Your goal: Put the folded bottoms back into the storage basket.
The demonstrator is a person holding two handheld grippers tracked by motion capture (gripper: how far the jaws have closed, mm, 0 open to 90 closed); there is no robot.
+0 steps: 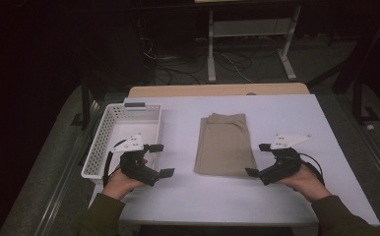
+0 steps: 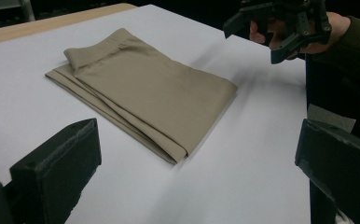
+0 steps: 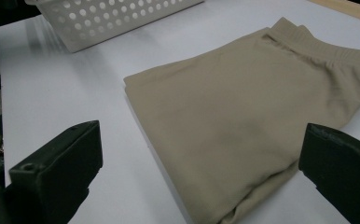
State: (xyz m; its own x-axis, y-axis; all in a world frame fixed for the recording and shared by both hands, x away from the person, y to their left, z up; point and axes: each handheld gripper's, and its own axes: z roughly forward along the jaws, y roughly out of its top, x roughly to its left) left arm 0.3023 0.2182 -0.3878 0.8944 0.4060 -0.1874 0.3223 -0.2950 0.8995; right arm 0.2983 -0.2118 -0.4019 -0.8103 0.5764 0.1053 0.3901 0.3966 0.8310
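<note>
While folded khaki trousers (image 1: pixel 225 145) lie flat between them, left gripper (image 1: pixel 161 160) and right gripper (image 1: pixel 258 160) gape wide

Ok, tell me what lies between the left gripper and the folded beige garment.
Nothing: in the high view, bare white table top separates the left gripper from the folded beige garment. The left gripper view shows the same.

This looks like a lab or test room, not a home. A white-covered surface (image 1: pixel 296 123) stands in a dark room on grey floor, loose cables (image 1: pixel 178 66) tangle on the floor behind it, and a white metal stand (image 1: pixel 249 37) rises beyond them.
</note>
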